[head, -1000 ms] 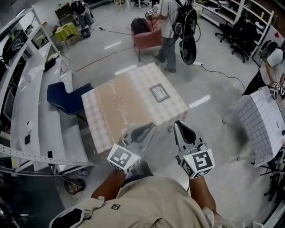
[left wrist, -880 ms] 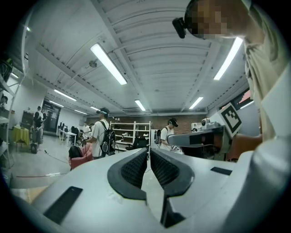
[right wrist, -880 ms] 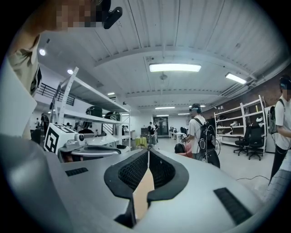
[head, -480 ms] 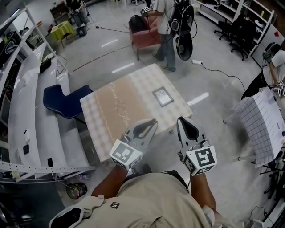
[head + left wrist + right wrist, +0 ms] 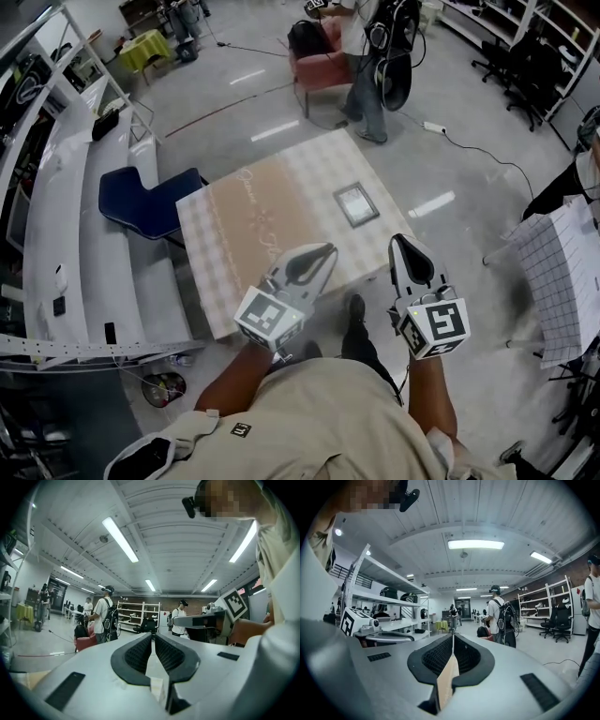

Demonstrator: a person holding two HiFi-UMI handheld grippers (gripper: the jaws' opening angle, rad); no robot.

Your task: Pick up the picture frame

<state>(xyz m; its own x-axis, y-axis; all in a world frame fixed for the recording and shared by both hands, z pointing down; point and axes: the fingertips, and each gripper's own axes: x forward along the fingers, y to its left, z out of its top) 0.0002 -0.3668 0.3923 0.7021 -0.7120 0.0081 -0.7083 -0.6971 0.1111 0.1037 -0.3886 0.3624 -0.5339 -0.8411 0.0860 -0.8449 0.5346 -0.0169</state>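
The picture frame point(image 5: 356, 204) lies flat on the table point(image 5: 217, 281), near the far right corner. It rests on the checked part of the cloth, just beside the wide tan strip that runs down the middle. The frame is small, with a dark rim and a pale middle.

We hold our left gripper point(image 5: 323, 251) up over the near edge of the table. Its jaws are pressed together and grip nothing. Our right gripper point(image 5: 401, 242) is up beside it, off the table's near right corner. Its jaws are pressed together too, and they are empty. Both grippers are well apart from the frame, and the near part of the cloth lies between them and it. Both point out across the room, not down.

A blue chair point(image 5: 141, 202) stands against the left side of the table. Long white shelves point(image 5: 56, 216) run along the left wall. A red armchair point(image 5: 323, 66) stands past the far end of the table, and a person with a black backpack point(image 5: 375, 56) stands next to it. A small yellow table point(image 5: 150, 45) is far off at the top left. A white board with a grid point(image 5: 562, 272) leans at the right. Black office chairs point(image 5: 534, 61) stand at the top right, and a thin cable point(image 5: 478, 150) lies on the floor. The floor is grey and shiny. Long lights run along the white ceiling.
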